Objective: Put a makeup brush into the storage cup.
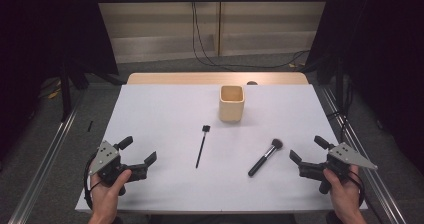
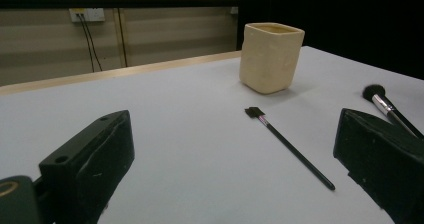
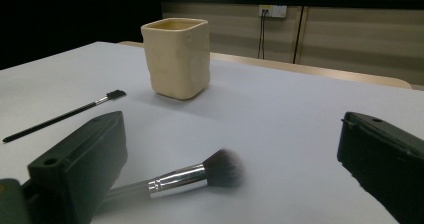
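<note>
High view: cup (image 1: pixel 232 103), two brushes (image 1: pixel 265 157) apart.

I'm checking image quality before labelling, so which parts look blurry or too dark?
Right gripper view: the fluffy black makeup brush with silver ferrule is soft and blurred up close. Left gripper view: the cream square ceramic cup looks sharp. High view: the room's sides fall into deep shadow.

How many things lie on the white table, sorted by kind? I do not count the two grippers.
Brushes: 2, a thin black brush and a thick brush with a silver collar.
Cups: 1, a cream cup, standing upright behind the brushes.
Total: 3
</note>
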